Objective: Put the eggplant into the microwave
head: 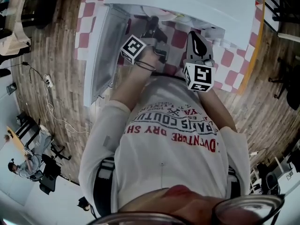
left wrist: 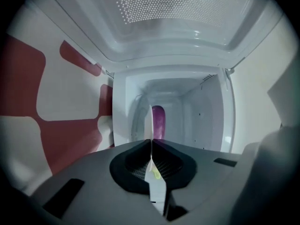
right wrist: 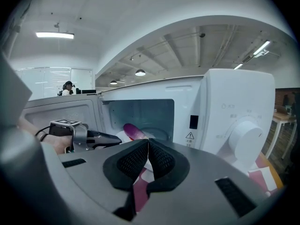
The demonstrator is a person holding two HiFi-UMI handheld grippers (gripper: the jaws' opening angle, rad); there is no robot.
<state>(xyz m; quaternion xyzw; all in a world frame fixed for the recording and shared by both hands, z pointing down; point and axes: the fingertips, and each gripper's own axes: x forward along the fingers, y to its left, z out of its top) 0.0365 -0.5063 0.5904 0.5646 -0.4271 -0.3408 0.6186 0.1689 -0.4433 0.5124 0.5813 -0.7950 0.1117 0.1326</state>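
Lettering first: the person's white shirt [head: 173,139] carries red and dark print, of which "PARIS COUTU" and "DVENTURE DRY SH" can be read from the head view; the rest folds out of sight. On the white microwave [right wrist: 234,107] a warning triangle sticker [right wrist: 190,135] sits by the cavity edge, with print beneath it too small to read, as are the marks round the big dial [right wrist: 246,137]. Each gripper bears a cube with black-and-white square markers, no letters. Door [right wrist: 61,109] stands swung open to the left. Eggplant [right wrist: 133,131], purple, lies inside the cavity, well back from the opening; the left gripper view shows it straight ahead, deep in the white box [left wrist: 158,121]. Left gripper [head: 152,23] is reached out in front of the open cavity, roughly level, forearm extended from the body; its jaws are pressed together with nothing between them [left wrist: 151,142], and from the right gripper view it shows as a dark snout just outside the opening [right wrist: 119,138]. Right gripper [head: 193,35] is held closer in, before the control side, angled a little downward; its jaws are likewise together and hold nothing [right wrist: 148,142]. Microwave rests on a tabletop [head: 89,22] covered in red-and-white checks.
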